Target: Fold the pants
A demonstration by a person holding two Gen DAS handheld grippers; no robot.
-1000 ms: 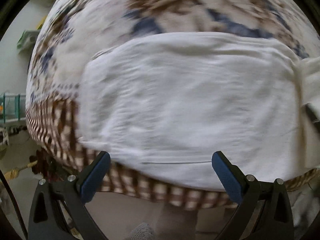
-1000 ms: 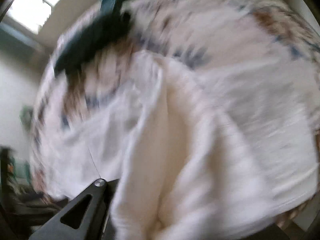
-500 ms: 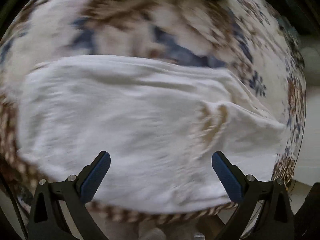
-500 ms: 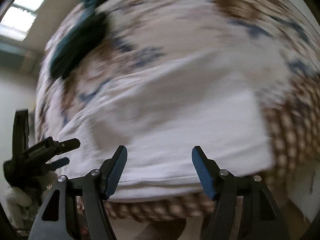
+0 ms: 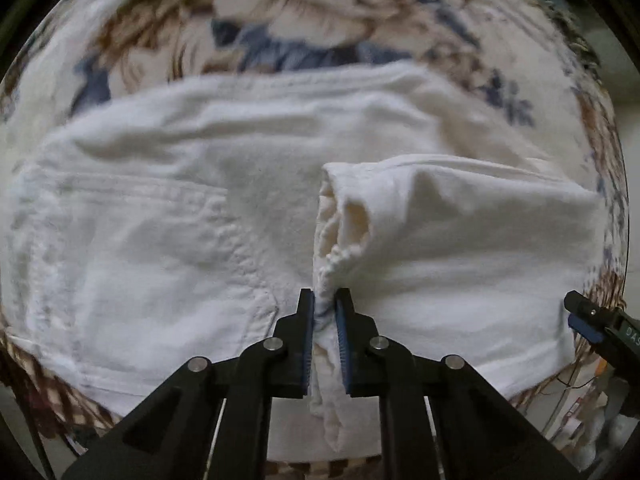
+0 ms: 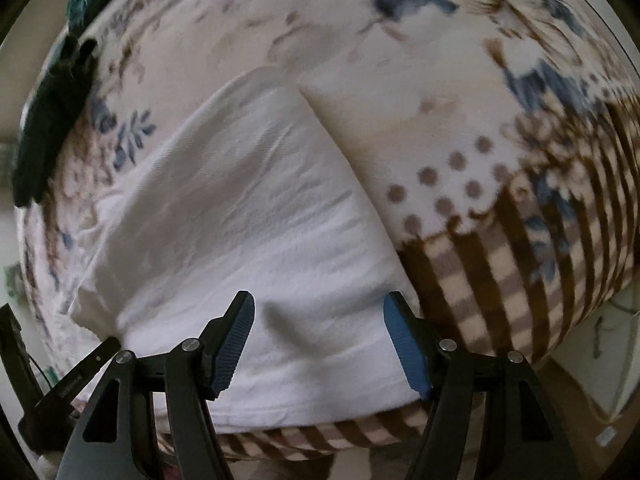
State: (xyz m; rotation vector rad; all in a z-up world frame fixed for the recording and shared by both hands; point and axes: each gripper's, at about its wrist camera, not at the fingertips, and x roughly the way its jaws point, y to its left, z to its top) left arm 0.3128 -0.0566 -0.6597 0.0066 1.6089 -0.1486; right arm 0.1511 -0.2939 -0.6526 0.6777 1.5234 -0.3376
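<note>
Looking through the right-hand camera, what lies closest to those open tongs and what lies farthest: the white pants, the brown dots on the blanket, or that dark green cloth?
From the right tongs:
1. White pants: directly under and ahead of the tips.
2. Brown dots: ahead, to the right, on the blanket.
3. Dark green cloth: far left edge of the bed.

Surface: blanket point(image 6: 460, 128) with blue-brown flowers, dots, brown check border, covered most of both views
Far left corner: dark green cloth point(image 6: 48, 120) lay on blanket
Wall: pale, plain point(image 6: 12, 92)
Light: soft, dim
</note>
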